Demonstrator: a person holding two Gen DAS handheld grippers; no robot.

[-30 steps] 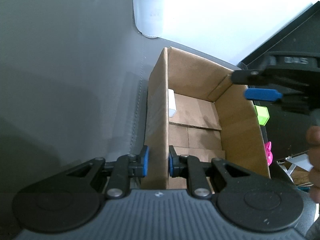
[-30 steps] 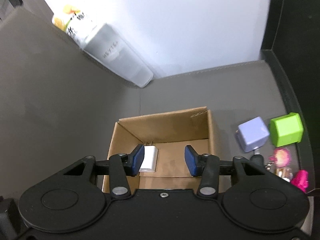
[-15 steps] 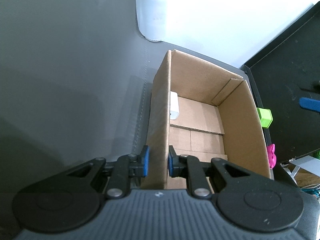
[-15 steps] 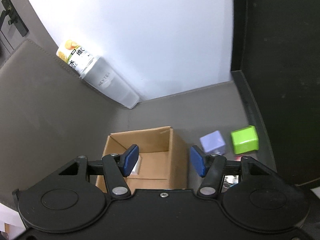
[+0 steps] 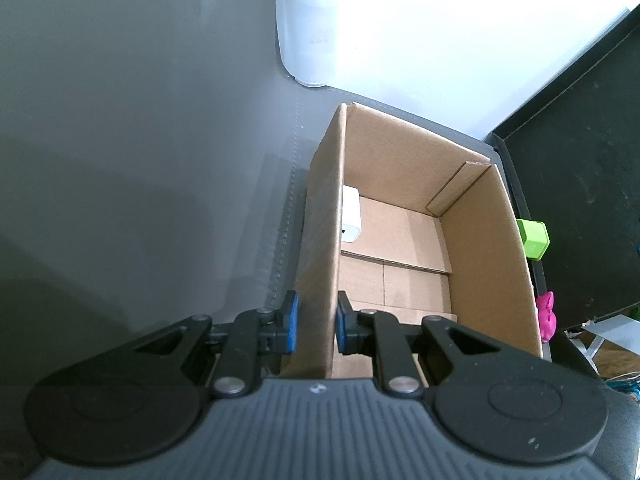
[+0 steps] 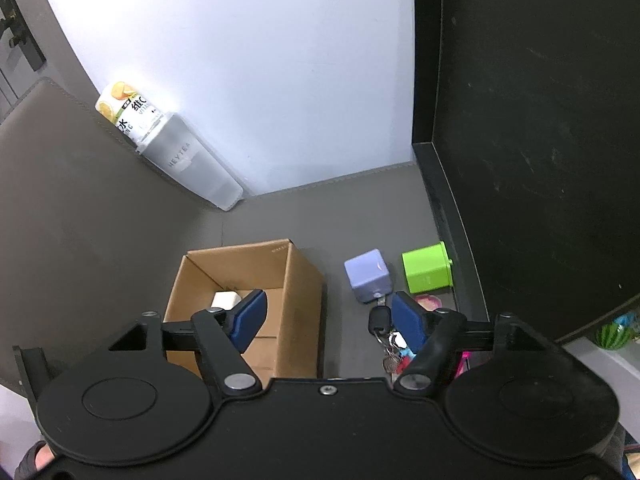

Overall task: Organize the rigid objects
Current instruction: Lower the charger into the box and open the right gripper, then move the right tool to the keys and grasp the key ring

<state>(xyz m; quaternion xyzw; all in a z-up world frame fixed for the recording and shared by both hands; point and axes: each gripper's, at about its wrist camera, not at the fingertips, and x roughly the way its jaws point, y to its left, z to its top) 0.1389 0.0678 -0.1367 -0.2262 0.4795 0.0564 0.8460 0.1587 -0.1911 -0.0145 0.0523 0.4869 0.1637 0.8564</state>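
We read the left gripper [image 5: 314, 322] as clamped on the near left wall of the cardboard box [image 5: 484, 264], one blue pad outside and one inside; our judgement is that this grip is there to keep the box from sliding on the grey bench [image 5: 140, 200] while items go in. Ahead of that gripper, against the same wall, a white adapter [image 5: 351, 216] lies on the box floor, so one rigid object looks to be stowed. Further ahead stands a frosted bottle [image 5: 310, 24]. To the right, the right gripper [image 6: 326, 318] holds nothing; its jaws have just been opening and stand well apart, above the bench between the box [image 6: 248, 280] and the loose items. Ahead of its right finger sit a lilac cube [image 6: 368, 276] and a green cube [image 6: 426, 274], with a key bunch [image 6: 384, 332] just below the lilac one. The left wrist view alone shows the wall clamp; only slivers of the green cube [image 5: 534, 238] and a pink toy [image 5: 546, 316] show there. The right wrist view alone shows the lilac cube and keys.
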